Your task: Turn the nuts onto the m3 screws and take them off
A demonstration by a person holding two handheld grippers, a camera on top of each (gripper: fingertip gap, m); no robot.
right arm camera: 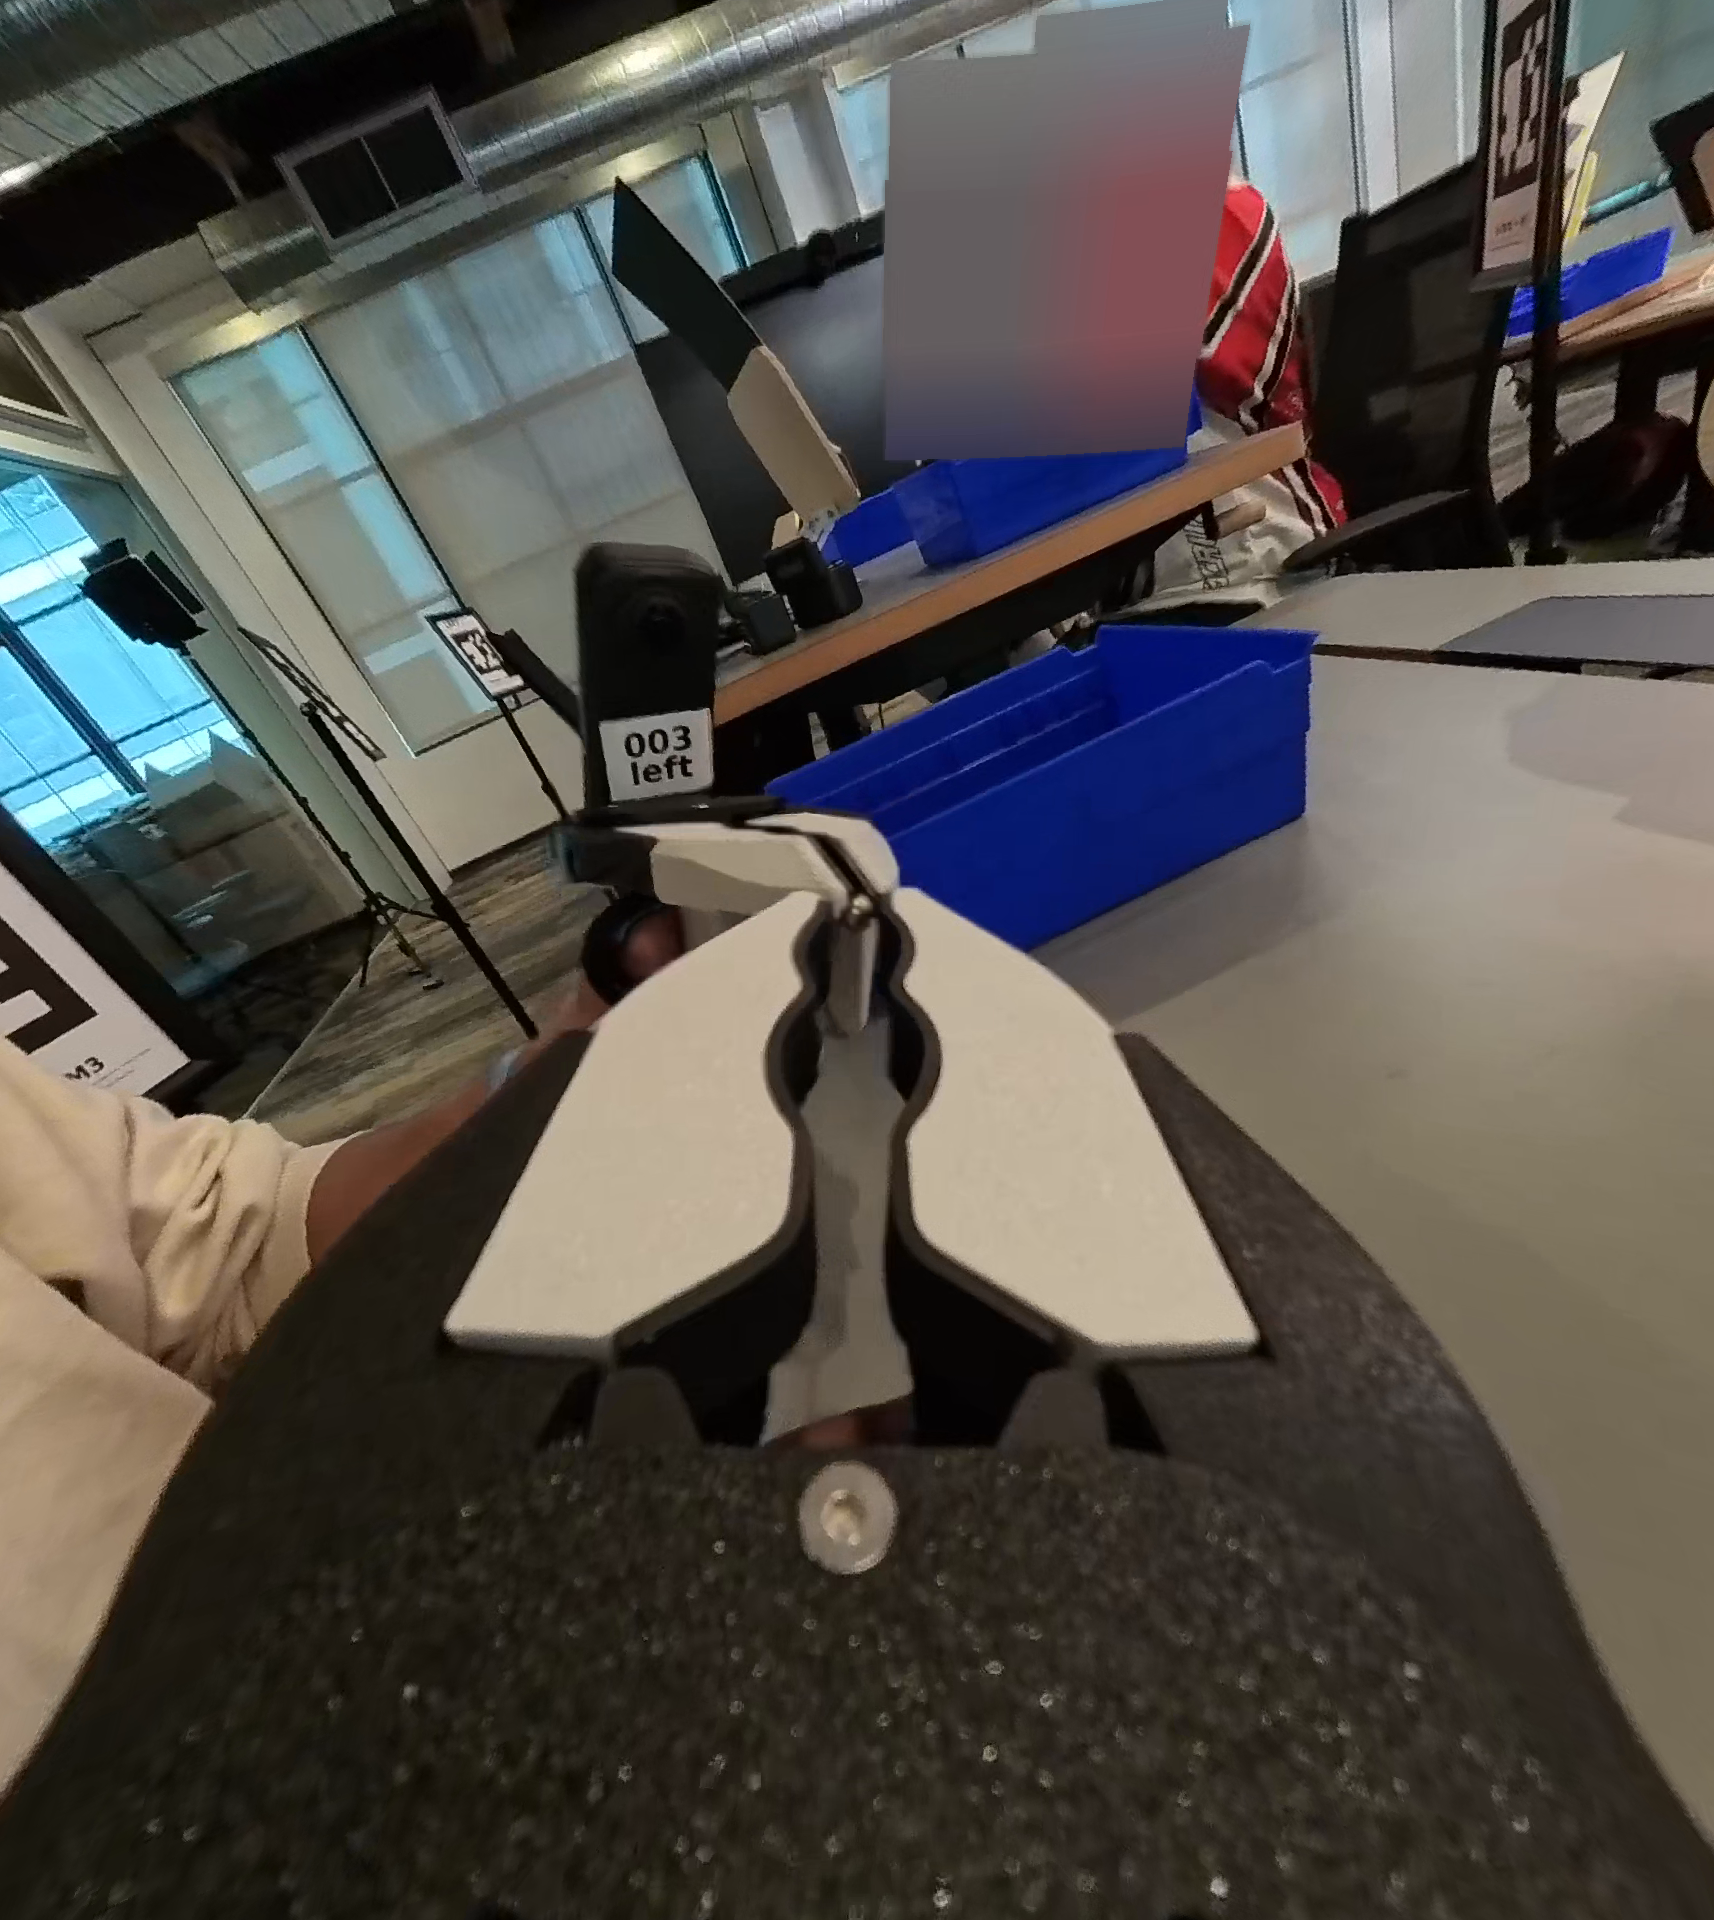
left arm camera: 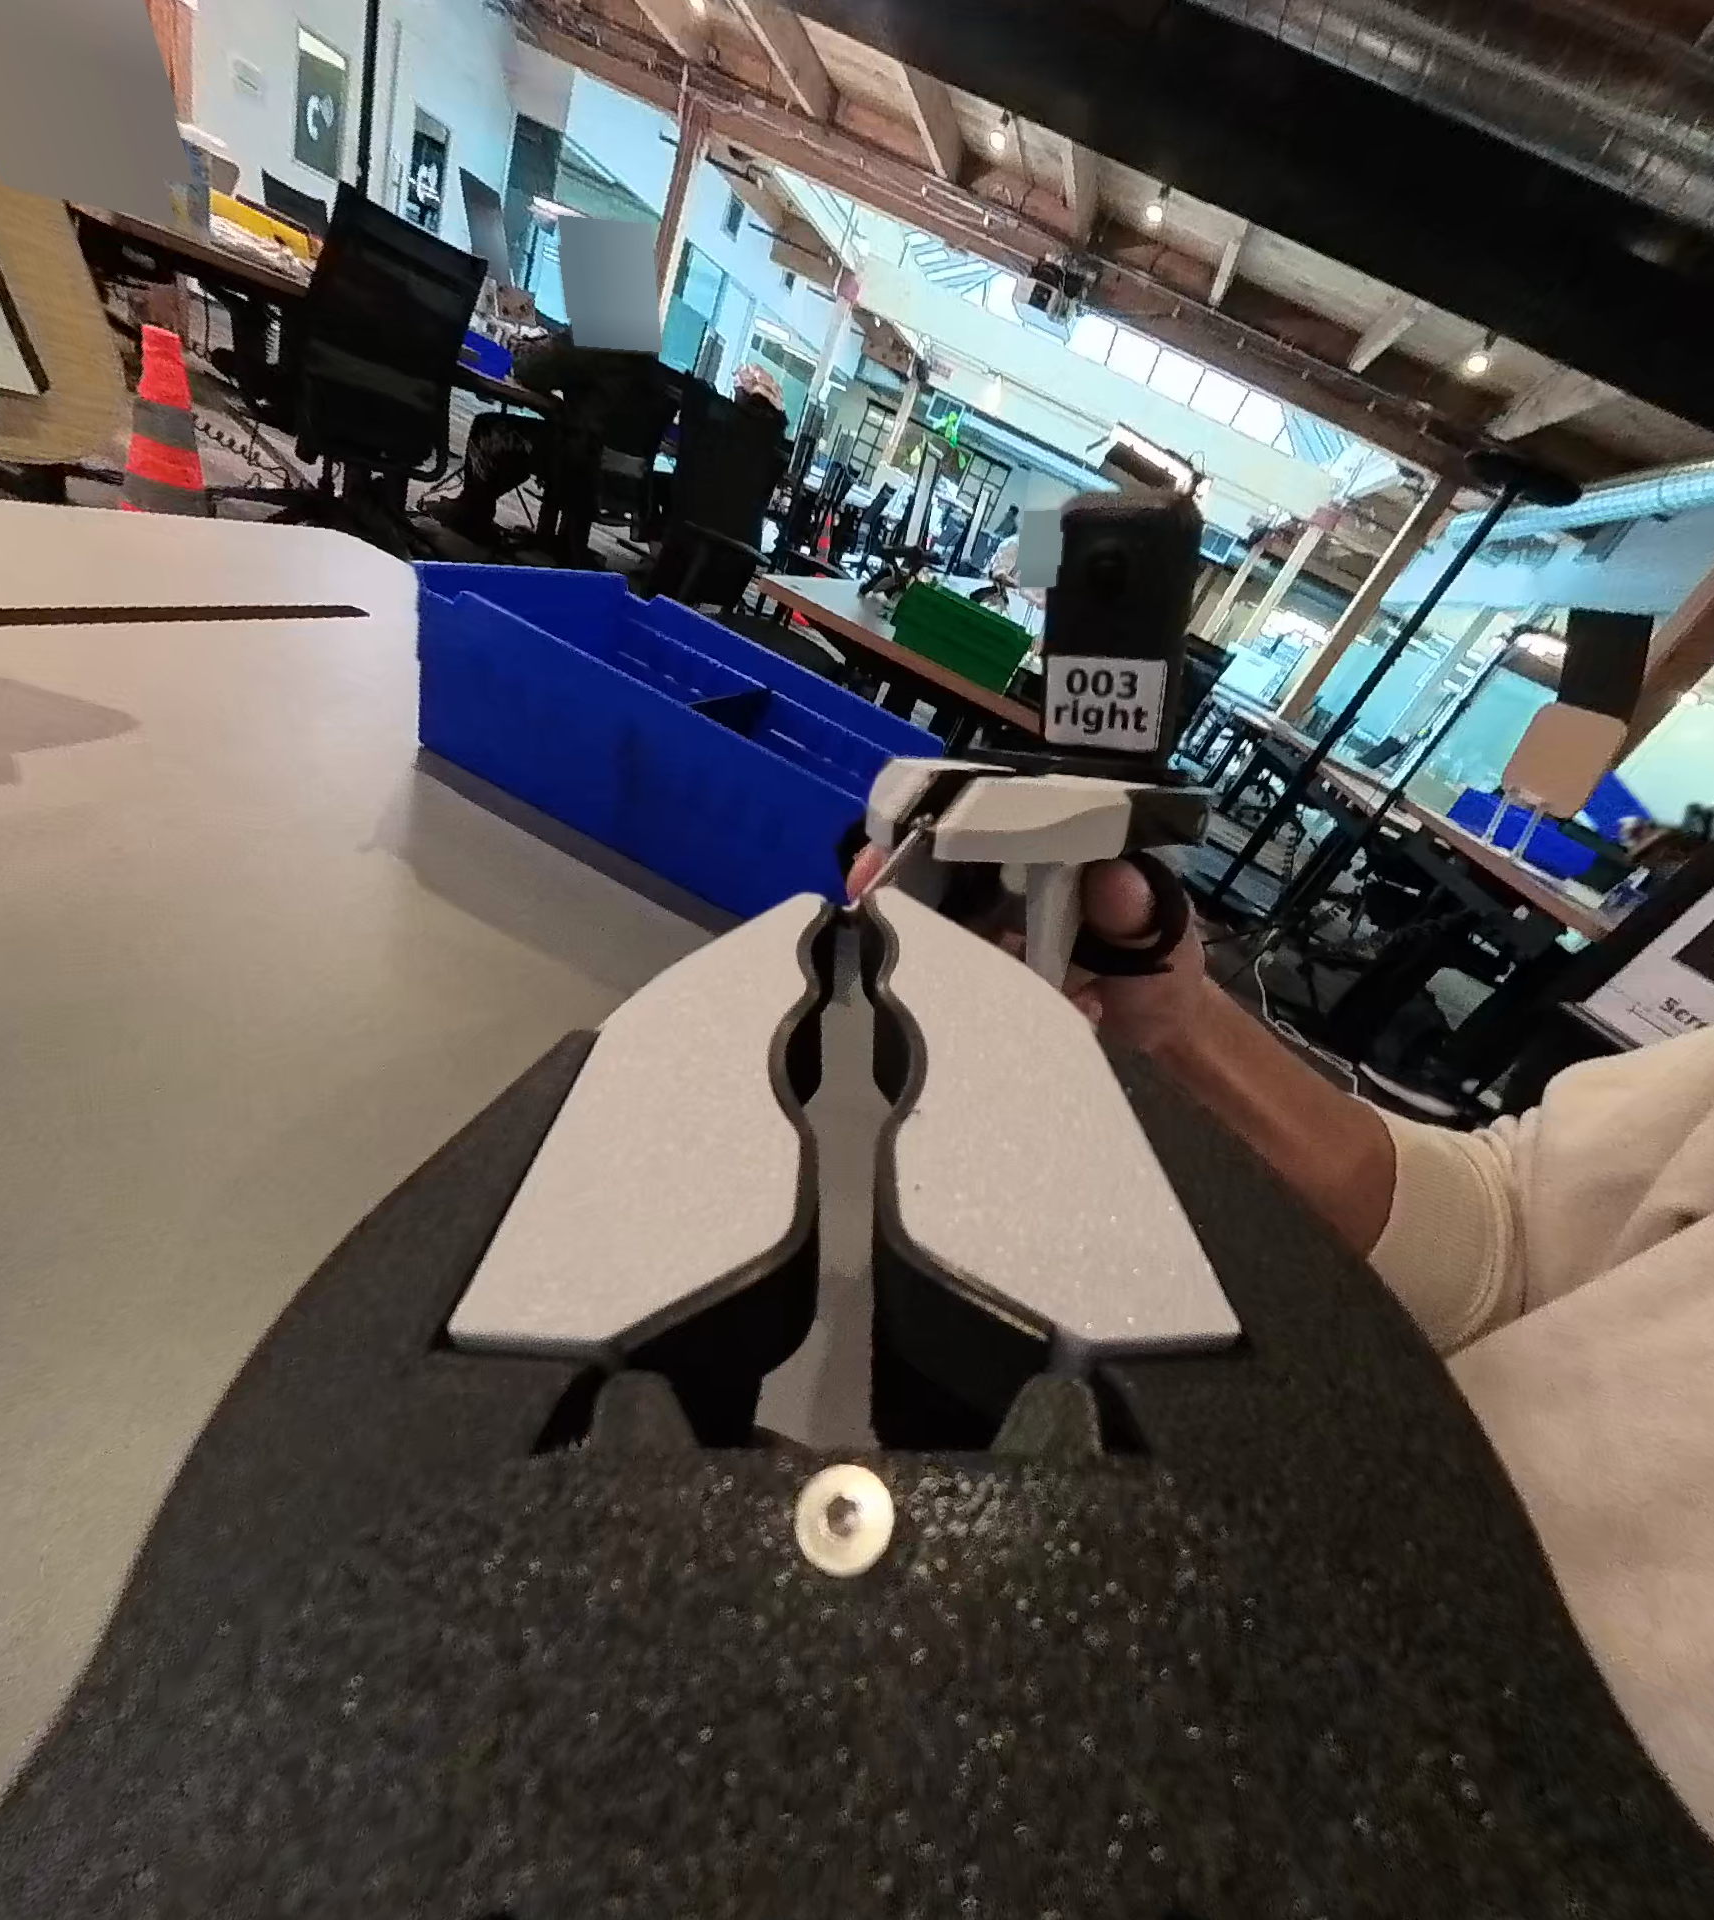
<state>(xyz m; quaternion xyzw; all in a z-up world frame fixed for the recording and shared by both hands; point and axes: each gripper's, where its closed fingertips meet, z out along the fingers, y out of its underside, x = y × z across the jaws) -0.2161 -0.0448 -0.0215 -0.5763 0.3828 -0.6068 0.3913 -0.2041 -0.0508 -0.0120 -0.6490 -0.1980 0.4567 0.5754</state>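
Observation:
My left gripper (left arm camera: 848, 912) is shut, its grey fingertips pinched on the lower end of a thin m3 screw (left arm camera: 892, 860). The nut there is too small and hidden to make out. My right gripper (left arm camera: 900, 816), facing the left one, is shut on the screw's upper end. In the right wrist view my right gripper (right arm camera: 858, 916) is shut, with a small silver piece of the screw (right arm camera: 859, 908) showing at its tips. The left gripper (right arm camera: 858, 883) meets it tip to tip. Both are held above the grey table (left arm camera: 157, 935).
A blue plastic bin (left arm camera: 624, 748) stands on the table just beyond the grippers and also shows in the right wrist view (right arm camera: 1092, 821). A person's hand (left arm camera: 1133, 935) and cream sleeve (left arm camera: 1611, 1195) hold the right gripper. Marker boards, chairs and other tables stand behind.

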